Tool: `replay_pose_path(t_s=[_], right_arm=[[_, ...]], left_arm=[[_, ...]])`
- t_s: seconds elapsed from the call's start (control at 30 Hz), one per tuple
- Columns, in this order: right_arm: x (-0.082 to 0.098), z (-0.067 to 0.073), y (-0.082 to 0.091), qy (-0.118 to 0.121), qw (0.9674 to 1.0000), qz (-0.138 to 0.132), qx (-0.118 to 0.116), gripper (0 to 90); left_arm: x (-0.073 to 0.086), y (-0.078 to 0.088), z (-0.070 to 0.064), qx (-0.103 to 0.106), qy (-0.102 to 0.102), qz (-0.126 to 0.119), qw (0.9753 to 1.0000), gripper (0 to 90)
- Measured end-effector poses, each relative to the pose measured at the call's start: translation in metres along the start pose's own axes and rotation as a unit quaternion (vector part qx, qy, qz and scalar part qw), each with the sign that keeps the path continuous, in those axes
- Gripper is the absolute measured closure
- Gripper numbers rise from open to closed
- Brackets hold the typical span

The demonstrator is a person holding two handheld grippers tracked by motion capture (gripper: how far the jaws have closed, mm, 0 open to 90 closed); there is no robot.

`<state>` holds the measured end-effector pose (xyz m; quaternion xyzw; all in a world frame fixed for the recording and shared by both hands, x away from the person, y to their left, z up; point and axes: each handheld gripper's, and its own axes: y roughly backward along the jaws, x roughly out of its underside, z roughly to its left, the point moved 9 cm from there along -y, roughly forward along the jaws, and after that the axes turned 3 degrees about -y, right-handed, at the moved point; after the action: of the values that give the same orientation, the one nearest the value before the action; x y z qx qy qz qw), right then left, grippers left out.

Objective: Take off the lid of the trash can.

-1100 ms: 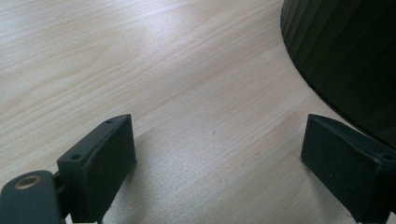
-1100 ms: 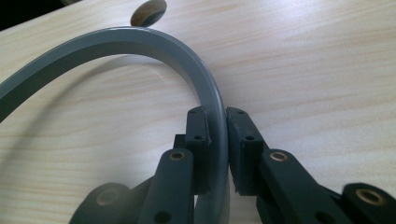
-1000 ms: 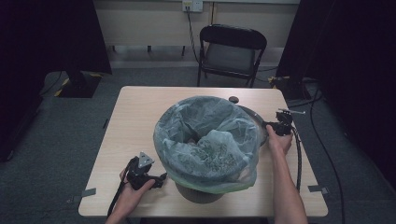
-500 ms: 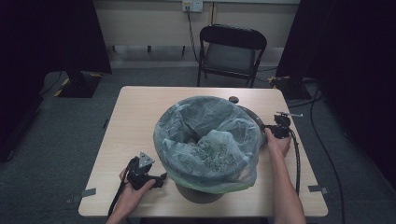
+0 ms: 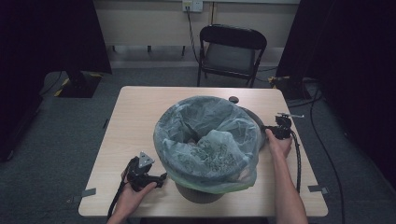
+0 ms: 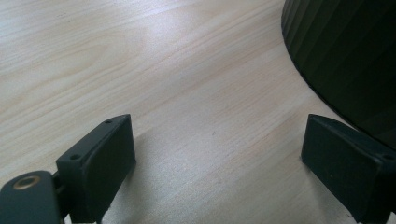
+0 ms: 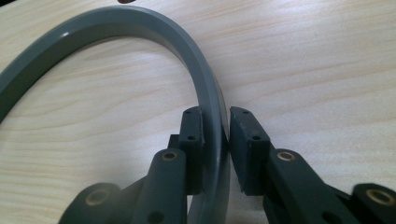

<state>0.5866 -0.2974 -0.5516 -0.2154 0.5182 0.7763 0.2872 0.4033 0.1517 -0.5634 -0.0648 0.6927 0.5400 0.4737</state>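
Note:
A black bin [image 5: 201,191] lined with a translucent green bag [image 5: 205,140] stands mid-table. A grey plastic ring [image 5: 254,119] lies flat on the table behind the bin's right side. My right gripper [image 5: 270,129] reaches that ring from the right. In the right gripper view the ring [image 7: 140,23] runs between the jaws of the right gripper [image 7: 217,135]. Those jaws have just been opening, and a thin gap shows at the right pad [image 7: 245,140]. My left gripper [image 5: 161,177] rests on the table left of the bin's base [image 6: 345,51]. The left gripper [image 6: 215,158] stands wide open over bare wood.
The wooden table [image 5: 140,121] has free surface to the left and behind the bin. A small dark disc [image 5: 233,99] lies near the far edge. A black folding chair [image 5: 231,51] stands beyond the table. Cables [image 5: 296,158] trail from the right gripper.
The right hand has edged slightly toward the near side at the ring. The left hand and the bin have not moved.

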Motion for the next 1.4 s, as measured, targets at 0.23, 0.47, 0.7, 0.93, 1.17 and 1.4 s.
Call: replay_pose_path(t_s=[0.23, 0.47, 0.7, 0.93, 1.17, 1.4], right_arm=[[-0.001, 0.002, 0.004, 0.0, 0.9997, 0.005, -0.024, 55.0], [-0.003, 0.006, 0.009, 0.012, 0.999, 0.009, -0.042, 42.4], [-0.011, 0.014, 0.023, 0.015, 0.9974, 0.005, -0.07, 27.1], [-0.021, 0.032, 0.045, 0.045, 0.9952, -0.005, -0.087, 35.1], [-0.023, 0.048, 0.062, 0.068, 0.9923, -0.019, -0.101, 38.2], [-0.024, 0.063, 0.071, 0.104, 0.9897, -0.04, -0.089, 40.0]], left_arm=[[0.0, 0.0, 0.0, -0.001, 0.003, 0.0, 1.0, 9.3], [-0.001, 0.001, 0.002, -0.006, 0.009, -0.004, 0.9999, 13.2], [-0.001, 0.002, 0.003, -0.004, 0.021, -0.003, 0.9998, 15.1], [-0.001, 0.006, 0.005, 0.0, 0.036, 0.005, 0.9993, 16.8], [-0.01, 0.016, 0.008, 0.004, 0.047, -0.018, 0.9987, 22.1], [-0.02, 0.027, 0.01, 0.015, 0.065, -0.04, 0.997, 24.8]])
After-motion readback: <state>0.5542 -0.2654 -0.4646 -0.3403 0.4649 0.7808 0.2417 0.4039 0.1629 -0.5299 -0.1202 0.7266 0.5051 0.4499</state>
